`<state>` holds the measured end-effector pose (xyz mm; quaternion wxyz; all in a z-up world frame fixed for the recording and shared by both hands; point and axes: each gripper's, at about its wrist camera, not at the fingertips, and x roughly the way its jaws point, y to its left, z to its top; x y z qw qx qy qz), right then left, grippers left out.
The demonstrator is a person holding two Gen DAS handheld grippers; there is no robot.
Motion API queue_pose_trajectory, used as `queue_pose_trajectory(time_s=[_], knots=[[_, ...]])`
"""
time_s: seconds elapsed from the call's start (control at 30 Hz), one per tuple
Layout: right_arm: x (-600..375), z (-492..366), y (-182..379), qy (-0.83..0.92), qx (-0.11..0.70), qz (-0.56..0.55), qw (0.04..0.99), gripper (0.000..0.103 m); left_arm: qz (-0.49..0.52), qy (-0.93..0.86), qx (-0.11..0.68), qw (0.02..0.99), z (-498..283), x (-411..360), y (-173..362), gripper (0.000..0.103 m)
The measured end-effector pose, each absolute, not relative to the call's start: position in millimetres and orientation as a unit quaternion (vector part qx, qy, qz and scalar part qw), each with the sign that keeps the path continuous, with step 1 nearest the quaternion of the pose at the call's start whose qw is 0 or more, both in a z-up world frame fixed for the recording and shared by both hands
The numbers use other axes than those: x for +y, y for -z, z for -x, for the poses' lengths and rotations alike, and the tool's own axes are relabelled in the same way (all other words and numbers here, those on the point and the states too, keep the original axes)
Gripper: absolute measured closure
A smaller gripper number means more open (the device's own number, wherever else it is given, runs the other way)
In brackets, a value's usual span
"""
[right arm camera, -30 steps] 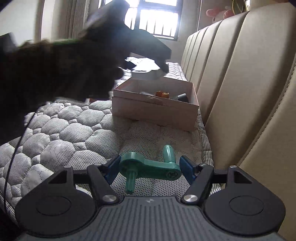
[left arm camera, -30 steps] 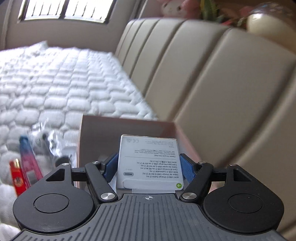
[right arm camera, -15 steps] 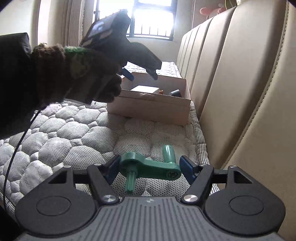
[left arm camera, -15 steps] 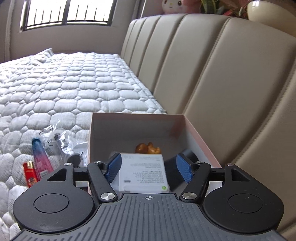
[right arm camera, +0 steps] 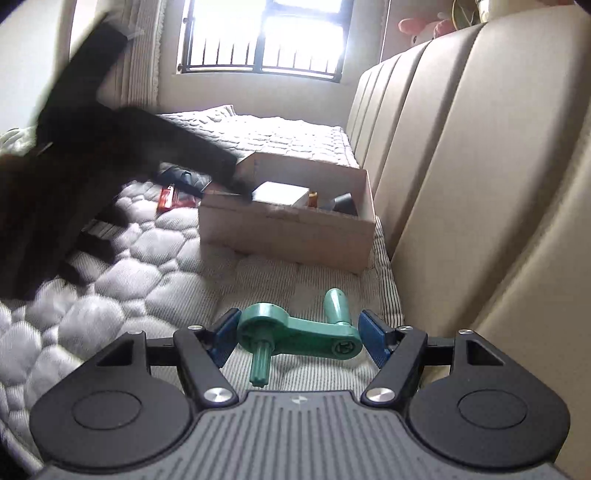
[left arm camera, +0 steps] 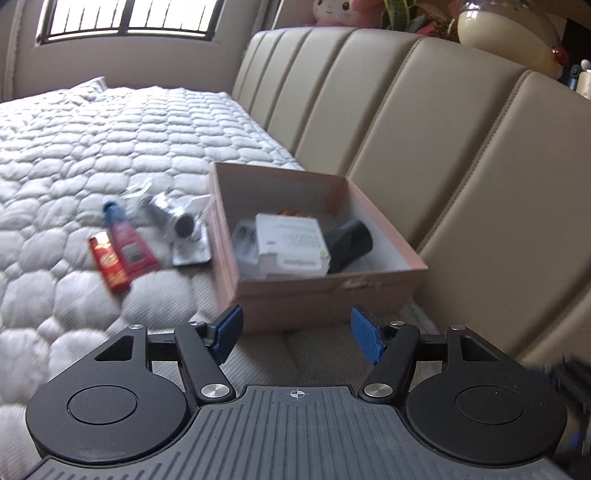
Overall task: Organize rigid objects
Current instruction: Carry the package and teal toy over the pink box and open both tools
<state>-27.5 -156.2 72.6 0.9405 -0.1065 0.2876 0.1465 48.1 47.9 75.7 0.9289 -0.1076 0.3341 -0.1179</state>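
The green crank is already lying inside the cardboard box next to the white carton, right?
Not quite. The right wrist view shows the green crank between the fingers of the right gripper, outside the cardboard box. The white carton does lie in the box.

Home bedroom: quilted mattress point(left arm camera: 110, 140), padded beige headboard point(left arm camera: 424, 129), barred window point(right arm camera: 264, 37), plush toy point(left arm camera: 334, 11) far right.

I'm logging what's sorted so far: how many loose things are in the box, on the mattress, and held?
In the box: 4 (white carton, black cylinder, orange piece, clear packet)
On the mattress: 3 (red lighter, pink tube, foil packet)
Held: 1 (green crank)
Total: 8
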Motion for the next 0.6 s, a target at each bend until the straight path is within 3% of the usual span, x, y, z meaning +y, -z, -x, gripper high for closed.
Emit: queue_pose_trajectory(time_s=[0.23,0.37,0.47,0.6], knots=[[-142,-45,-112,-0.118,0.293,0.069,0.946,0.033,0.129,0.092,0.329,0.931,-14,91,-69,0.034],[-122,-100,-137,-0.096,0.258,0.058,0.96,0.033,0.139,0.075,0.346,0.925,-9,112,-60,0.034],[-116,-138,-141,-0.099,0.284,0.03,0.953,0.018,0.146,0.062,0.349,0.924,-10,126,-53,0.034],[-117,-128,-129,-0.096,0.282,0.021,0.954,0.014,0.165,0.043,0.348,0.922,-22,145,-44,0.034]])
